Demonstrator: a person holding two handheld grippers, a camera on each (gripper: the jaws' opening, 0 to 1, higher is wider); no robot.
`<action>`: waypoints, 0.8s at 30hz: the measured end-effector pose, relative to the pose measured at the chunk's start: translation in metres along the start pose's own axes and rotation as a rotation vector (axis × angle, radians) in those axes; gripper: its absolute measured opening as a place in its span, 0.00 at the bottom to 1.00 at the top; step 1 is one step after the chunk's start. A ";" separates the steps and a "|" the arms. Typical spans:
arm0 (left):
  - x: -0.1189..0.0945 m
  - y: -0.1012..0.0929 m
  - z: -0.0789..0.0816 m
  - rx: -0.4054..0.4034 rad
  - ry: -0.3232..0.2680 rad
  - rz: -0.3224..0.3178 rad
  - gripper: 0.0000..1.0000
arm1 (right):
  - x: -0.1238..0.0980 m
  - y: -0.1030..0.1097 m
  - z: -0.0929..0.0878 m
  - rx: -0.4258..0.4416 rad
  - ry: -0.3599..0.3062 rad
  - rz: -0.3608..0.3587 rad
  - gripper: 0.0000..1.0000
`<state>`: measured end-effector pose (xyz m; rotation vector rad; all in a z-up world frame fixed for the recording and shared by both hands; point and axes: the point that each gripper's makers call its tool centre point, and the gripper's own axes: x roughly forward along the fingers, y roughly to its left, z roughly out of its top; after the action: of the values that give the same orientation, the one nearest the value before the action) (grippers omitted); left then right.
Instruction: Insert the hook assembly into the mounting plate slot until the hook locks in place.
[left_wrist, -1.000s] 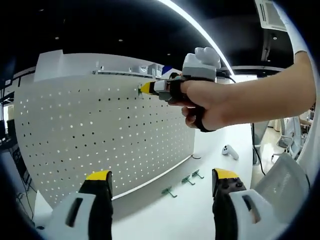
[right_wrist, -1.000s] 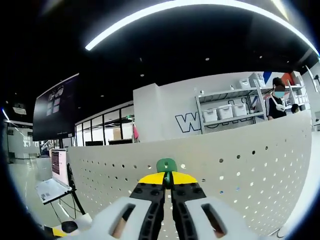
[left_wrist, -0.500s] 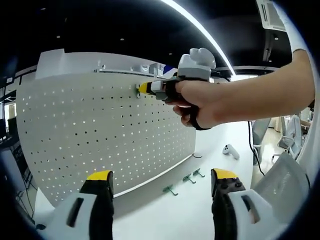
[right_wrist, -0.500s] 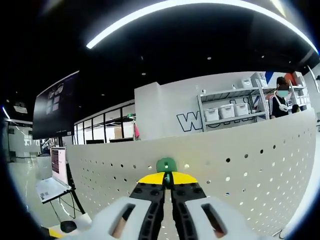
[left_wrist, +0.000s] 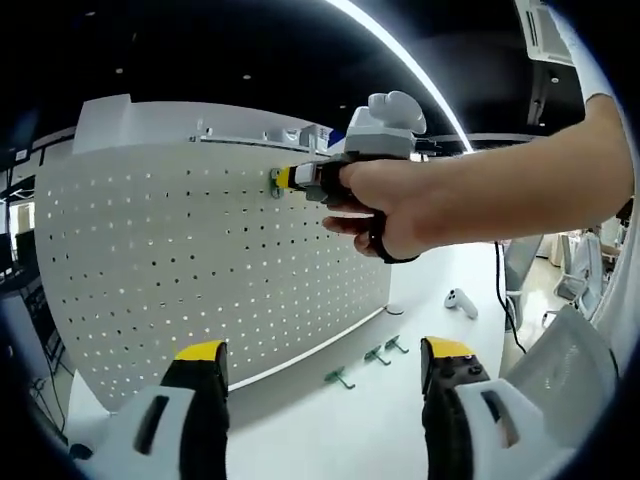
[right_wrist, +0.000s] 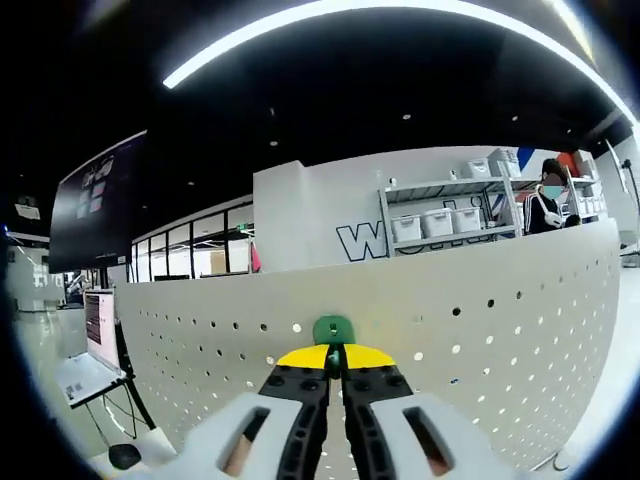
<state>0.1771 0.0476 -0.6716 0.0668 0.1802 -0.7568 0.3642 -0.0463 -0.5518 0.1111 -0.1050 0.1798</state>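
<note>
A white pegboard (left_wrist: 200, 260) stands upright on the table. In the left gripper view a hand holds my right gripper (left_wrist: 280, 179) near the board's top edge, its yellow tips shut on a green hook (left_wrist: 273, 184) that touches the board. The right gripper view has the same green hook (right_wrist: 333, 329) pinched between the shut tips of my right gripper (right_wrist: 335, 357), pressed against the pegboard (right_wrist: 480, 350) near its upper rim. My left gripper (left_wrist: 325, 362) hangs open low in front of the board with nothing between its jaws.
Three spare green hooks (left_wrist: 365, 364) lie on the white table (left_wrist: 330, 430) by the board's foot. A white controller (left_wrist: 459, 301) rests farther right, and a chair (left_wrist: 570, 350) stands at the right edge. A person (right_wrist: 548, 197) stands by shelves (right_wrist: 450, 215) beyond the board.
The right gripper with the hook has moved slightly left and up along the top of the board. The left gripper stays open and still.
</note>
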 end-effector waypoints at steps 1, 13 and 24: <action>0.000 0.000 0.000 0.000 -0.001 -0.002 0.81 | 0.000 0.000 -0.001 -0.016 0.001 -0.002 0.02; -0.002 -0.001 0.000 0.005 0.001 -0.006 0.80 | -0.001 0.000 -0.001 -0.024 0.005 -0.025 0.02; -0.003 -0.005 0.007 -0.051 -0.040 -0.031 0.82 | 0.000 0.001 -0.001 -0.007 0.023 -0.012 0.03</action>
<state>0.1719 0.0450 -0.6645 -0.0002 0.1625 -0.7836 0.3643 -0.0455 -0.5530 0.1031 -0.0817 0.1686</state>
